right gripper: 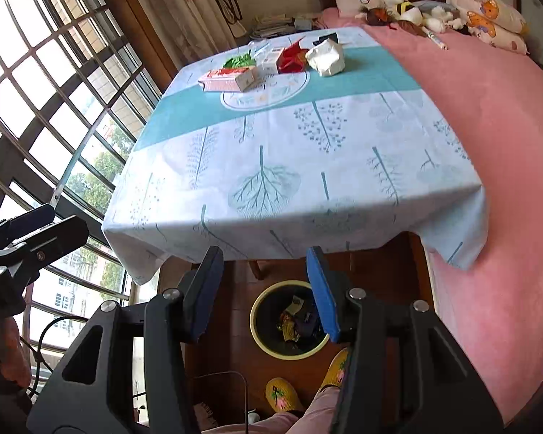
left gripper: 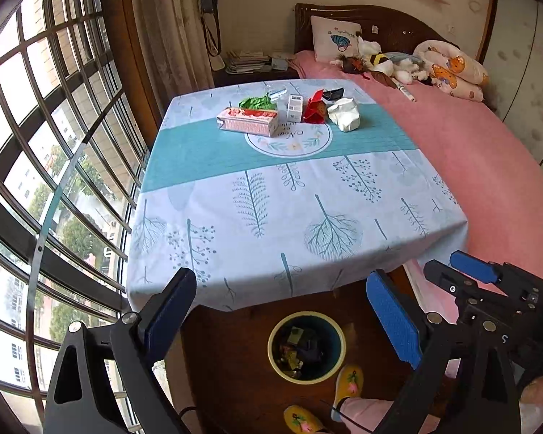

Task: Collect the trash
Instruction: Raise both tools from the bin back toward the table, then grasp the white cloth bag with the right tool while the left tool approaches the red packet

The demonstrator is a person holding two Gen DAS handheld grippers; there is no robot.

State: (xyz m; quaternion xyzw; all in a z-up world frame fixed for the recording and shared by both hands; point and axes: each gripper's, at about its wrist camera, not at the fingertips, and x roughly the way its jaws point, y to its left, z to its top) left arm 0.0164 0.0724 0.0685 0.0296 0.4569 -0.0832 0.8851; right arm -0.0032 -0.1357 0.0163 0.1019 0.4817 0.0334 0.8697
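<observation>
Trash lies at the far middle of the table (left gripper: 271, 217): a pink carton (left gripper: 248, 121), a green wrapper (left gripper: 257, 102), a small white box (left gripper: 295, 107), a red wrapper (left gripper: 315, 110) and a crumpled white paper (left gripper: 344, 114). The right wrist view shows the same carton (right gripper: 228, 77) and paper (right gripper: 325, 57). On the floor under the near table edge stands a round bin (left gripper: 271, 340), also bin (right gripper: 257, 311), with wrappers inside. My left gripper (left gripper: 281, 275) and right gripper (right gripper: 265, 253) both hang open and empty above the bin, short of the table.
A pink bed (left gripper: 470, 166) with a pillow and plush toys (left gripper: 383, 63) runs along the table's right side. A barred window (left gripper: 36, 144) fills the left. A person's feet in yellow slippers (left gripper: 349, 383) stand beside the bin on the wooden floor.
</observation>
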